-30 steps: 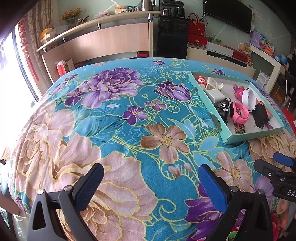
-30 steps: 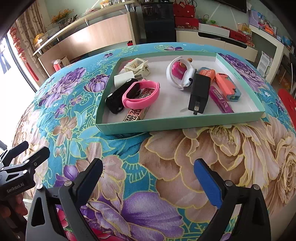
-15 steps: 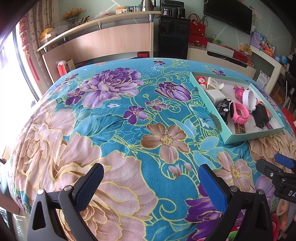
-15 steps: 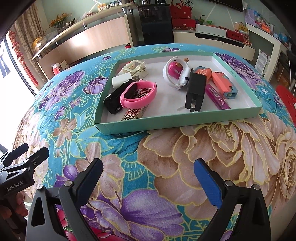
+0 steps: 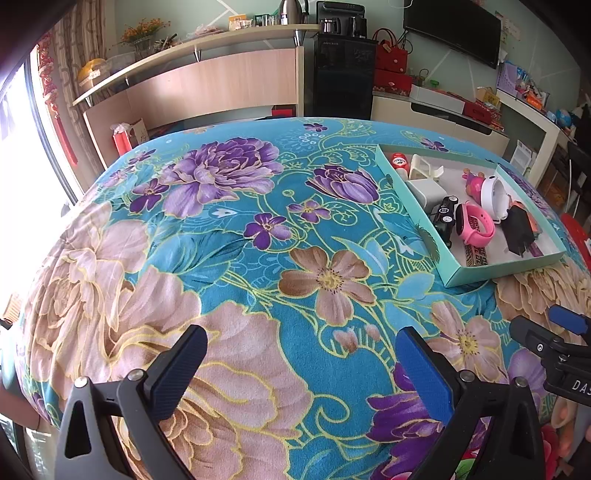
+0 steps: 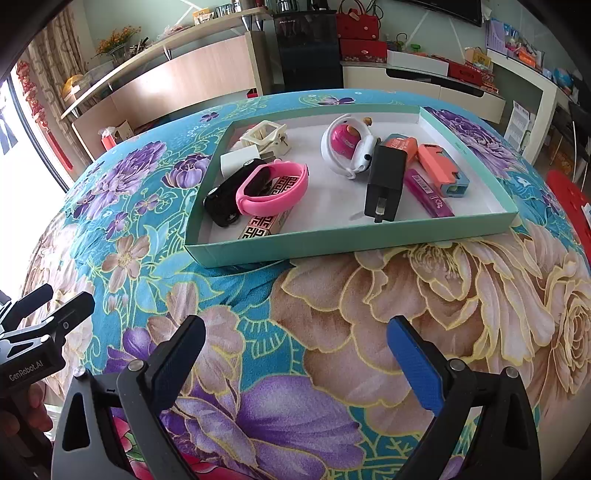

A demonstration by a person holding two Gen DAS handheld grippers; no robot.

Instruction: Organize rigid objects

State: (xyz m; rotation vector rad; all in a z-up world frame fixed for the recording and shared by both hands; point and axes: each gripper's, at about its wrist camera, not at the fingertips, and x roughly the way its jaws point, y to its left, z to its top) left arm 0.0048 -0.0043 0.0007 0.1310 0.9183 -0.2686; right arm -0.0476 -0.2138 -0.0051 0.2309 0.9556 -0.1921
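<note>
At the near edge of the floral-covered desk (image 6: 424, 295): right hand-held gripper (image 6: 295, 354) spread wide, empty; left hand-held gripper (image 5: 301, 363) likewise open, holding nothing. Just beyond, straight ahead of the right one: teal tray (image 6: 351, 238), crowded. Risk: pink wristband (image 6: 273, 188) resting on black toy car (image 6: 227, 197) and patterned box (image 6: 264, 225), likely to drag neighbours. Farther: black charger (image 6: 384, 181), white earmuff-like toy (image 6: 349, 146).

So I'm over a table with a loud teal floral cloth (image 5: 236, 229); bright window (image 5: 22, 155) on my left with a curtain (image 5: 74, 74); long wooden shelf unit (image 5: 207, 85) ahead; black cabinet (image 5: 343, 77) beside it; dark TV (image 5: 452, 27) on the pale green wall (image 5: 436, 59).
</note>
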